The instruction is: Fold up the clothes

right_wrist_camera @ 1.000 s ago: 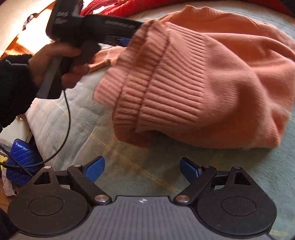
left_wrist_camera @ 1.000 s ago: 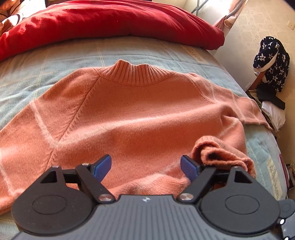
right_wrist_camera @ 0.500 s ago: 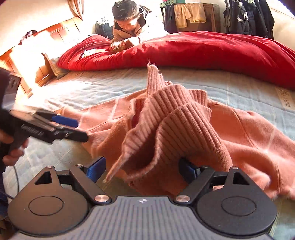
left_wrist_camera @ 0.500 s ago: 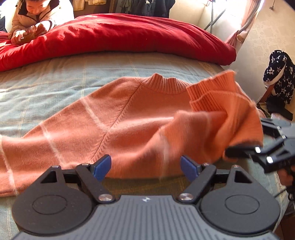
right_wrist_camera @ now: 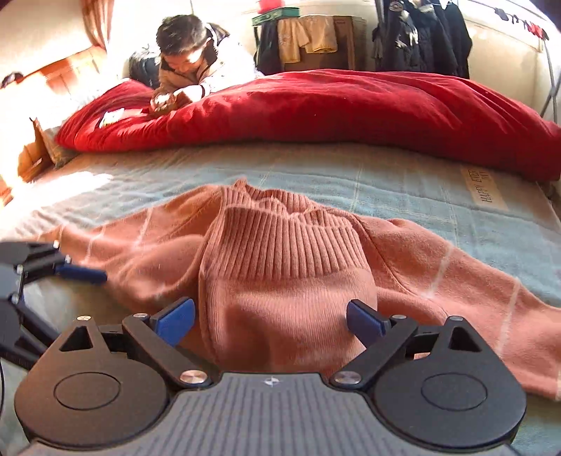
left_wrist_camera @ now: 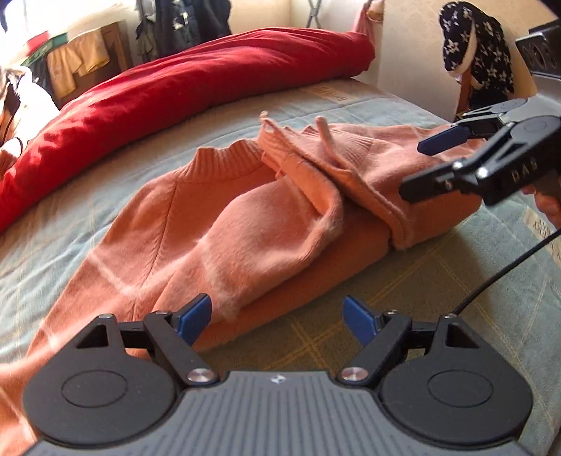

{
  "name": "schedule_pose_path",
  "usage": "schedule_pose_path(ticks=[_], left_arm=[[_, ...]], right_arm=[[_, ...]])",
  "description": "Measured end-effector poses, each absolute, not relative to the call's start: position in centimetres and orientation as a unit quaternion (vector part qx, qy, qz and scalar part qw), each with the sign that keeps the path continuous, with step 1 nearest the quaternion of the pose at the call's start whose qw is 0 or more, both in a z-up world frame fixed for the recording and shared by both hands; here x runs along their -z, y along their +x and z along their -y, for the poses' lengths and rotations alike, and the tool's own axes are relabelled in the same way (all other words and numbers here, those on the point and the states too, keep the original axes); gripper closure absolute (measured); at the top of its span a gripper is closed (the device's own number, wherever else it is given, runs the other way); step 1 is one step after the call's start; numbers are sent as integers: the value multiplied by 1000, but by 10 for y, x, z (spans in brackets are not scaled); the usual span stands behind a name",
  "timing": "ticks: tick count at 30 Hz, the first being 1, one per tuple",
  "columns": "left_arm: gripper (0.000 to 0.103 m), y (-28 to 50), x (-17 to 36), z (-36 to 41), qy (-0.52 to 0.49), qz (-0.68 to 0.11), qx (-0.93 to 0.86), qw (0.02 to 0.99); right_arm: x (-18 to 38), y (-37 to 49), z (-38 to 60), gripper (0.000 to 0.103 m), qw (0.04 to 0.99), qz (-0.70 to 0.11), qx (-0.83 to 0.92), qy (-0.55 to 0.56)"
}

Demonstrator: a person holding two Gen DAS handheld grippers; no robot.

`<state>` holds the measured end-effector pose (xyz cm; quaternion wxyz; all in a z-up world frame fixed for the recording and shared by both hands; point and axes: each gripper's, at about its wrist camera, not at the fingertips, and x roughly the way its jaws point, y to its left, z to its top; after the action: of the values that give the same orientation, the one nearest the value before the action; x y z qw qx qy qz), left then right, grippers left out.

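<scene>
A salmon-orange knit sweater [left_wrist_camera: 217,224] lies on the bed with its right side and ribbed edge folded over its body. In the right wrist view that folded part [right_wrist_camera: 287,266] lies between the pads of my right gripper [right_wrist_camera: 270,315]. Its jaws are opening and the pads do not press on the knit. From the left wrist view, the right gripper [left_wrist_camera: 417,168] hovers at the fold's right end. My left gripper [left_wrist_camera: 277,315] stands open over the sweater's near hem with nothing held. One of its blue pads [right_wrist_camera: 82,273] shows at the left edge.
The sweater lies on a blue-green checked sheet [left_wrist_camera: 455,287]. A red duvet [right_wrist_camera: 350,105] is heaped across the far side, and a person [right_wrist_camera: 189,59] lies behind it. Clothes [right_wrist_camera: 420,31] hang at the back wall. A dark star-patterned cloth [left_wrist_camera: 477,45] hangs at the right.
My right gripper carried the sweater's ribbed edge over onto its body and let it go there. The left gripper shifted sideways along the hem and rolled, still open.
</scene>
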<state>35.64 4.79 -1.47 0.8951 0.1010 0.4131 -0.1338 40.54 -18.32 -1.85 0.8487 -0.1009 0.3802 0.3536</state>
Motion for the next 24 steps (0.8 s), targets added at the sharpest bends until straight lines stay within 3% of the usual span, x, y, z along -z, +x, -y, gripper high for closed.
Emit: schedule_pose_path(ticks=[6,16,19,24], left_arm=[[20,377,18,-18,205,-386,166,884],[20,384,22,-15,243,-378,167,878],[26,393,23,-4,262,-361,143,883],[23,397,23,-20,238,-372,126,888]], right_arm=[[28,382,165,2,847,-344,-354,-196],[30,370,142,2,857,-288,-337,-262],[41,361,120,2,861,-258,-320,-299],[51,363,121,1,868,-238,-250,-356]])
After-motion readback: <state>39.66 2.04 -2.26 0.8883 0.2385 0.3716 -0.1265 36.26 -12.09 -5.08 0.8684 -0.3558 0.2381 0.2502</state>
